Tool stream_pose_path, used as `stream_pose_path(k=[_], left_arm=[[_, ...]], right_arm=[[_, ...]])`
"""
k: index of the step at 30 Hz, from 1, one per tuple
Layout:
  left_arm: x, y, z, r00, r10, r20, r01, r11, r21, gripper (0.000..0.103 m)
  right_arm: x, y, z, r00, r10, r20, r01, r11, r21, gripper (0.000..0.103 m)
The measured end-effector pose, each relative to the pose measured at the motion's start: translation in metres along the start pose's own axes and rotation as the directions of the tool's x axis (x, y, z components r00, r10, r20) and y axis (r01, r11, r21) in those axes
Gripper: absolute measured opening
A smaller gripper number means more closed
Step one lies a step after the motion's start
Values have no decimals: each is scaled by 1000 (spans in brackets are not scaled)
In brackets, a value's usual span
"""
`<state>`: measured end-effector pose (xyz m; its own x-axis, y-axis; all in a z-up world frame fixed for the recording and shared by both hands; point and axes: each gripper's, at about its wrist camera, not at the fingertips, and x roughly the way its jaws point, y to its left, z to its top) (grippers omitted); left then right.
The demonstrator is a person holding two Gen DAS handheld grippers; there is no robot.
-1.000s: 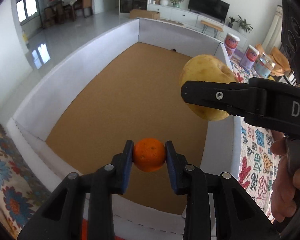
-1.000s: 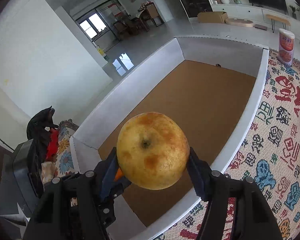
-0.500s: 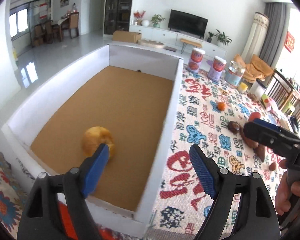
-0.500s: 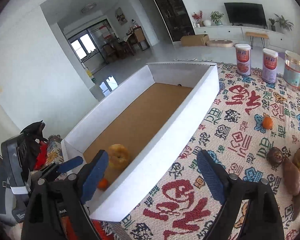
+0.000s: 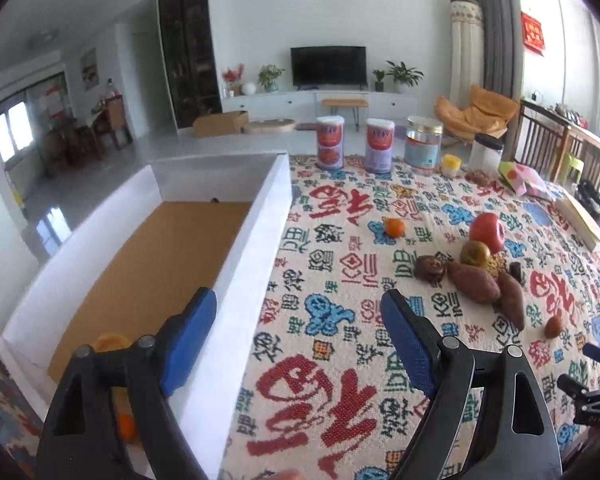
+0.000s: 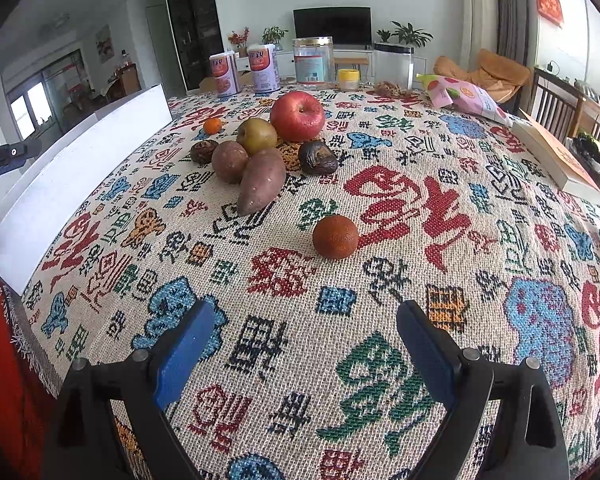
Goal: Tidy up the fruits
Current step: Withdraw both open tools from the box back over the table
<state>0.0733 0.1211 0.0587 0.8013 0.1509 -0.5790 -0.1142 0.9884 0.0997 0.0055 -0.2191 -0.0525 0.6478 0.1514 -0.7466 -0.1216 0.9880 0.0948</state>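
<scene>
Left gripper: jaws spread wide, nothing between the blue pads; they have just been opening. It straddles the near right wall of the box.
Right gripper: jaws released and wide apart, empty, hanging over bare patterned cloth.
Box: white walls, brown floor, at 9 o'clock on the bench in the left wrist view; in the right wrist view only its white outer wall shows.
Fruit in the box: a yellow fruit near the close wall, partly behind the left finger, and a small orange closer still (only a sliver shows).
Round brown fruit: alone on the cloth at 12 o'clock from the right gripper, nearest of the loose fruit.
Sweet potato: beyond it at 11 o'clock, lying lengthwise, touching a round brownish potato.
Pile behind: a greenish-yellow pear, a red apple just beside it, a dark wrinkled fruit at the apple's 5 o'clock, another dark one at the pile's 9 o'clock.
Small mandarin: apart from the pile, toward the box.
Far edge: two tins, a clear jar, a small yellow-lidded pot, a snack bag.
</scene>
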Motion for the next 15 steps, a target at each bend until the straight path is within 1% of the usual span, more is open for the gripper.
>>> stream_pose_path(k=[1, 2, 3, 5, 7, 9, 11, 12, 14, 15], left_arm=[[4, 11, 3, 998, 60, 13, -60, 998, -12, 90], [10, 25, 4, 995, 104, 11, -103, 994, -38, 90], [17, 39, 4, 992, 129, -5, -130, 989, -70, 90], [29, 57, 1, 988, 144, -52, -149, 980, -132, 90], [39, 66, -4, 985, 149, -91, -162, 973, -163, 90], [45, 65, -6, 978, 168, -123, -185, 972, -147, 90], [45, 62, -5, 976, 183, -118, -199, 970, -139, 90], [45, 62, -5, 976, 185, -115, -201, 969, -146, 90], [49, 59, -5, 976, 166, -141, -187, 971, -148, 90], [50, 58, -5, 974, 168, -153, -190, 972, -139, 90]], right_arm=[[1, 2, 1, 1000, 6, 2, -6, 1000, 0, 92], [1, 6, 2, 1000, 17, 5, -17, 1000, -5, 92], [4, 11, 2, 1000, 30, 2, -30, 999, -16, 92], [9, 28, -1, 999, 39, -13, -40, 998, -54, 92], [11, 39, -5, 999, 43, -28, -46, 994, -100, 92], [12, 48, -11, 999, 32, -37, -37, 989, -144, 92], [14, 52, -14, 999, 20, -41, -27, 986, -164, 92], [14, 52, -15, 999, 15, -42, -22, 986, -166, 92], [14, 50, -15, 999, 12, -41, -18, 987, -161, 92], [15, 48, -14, 999, 9, -42, -16, 987, -157, 92]])
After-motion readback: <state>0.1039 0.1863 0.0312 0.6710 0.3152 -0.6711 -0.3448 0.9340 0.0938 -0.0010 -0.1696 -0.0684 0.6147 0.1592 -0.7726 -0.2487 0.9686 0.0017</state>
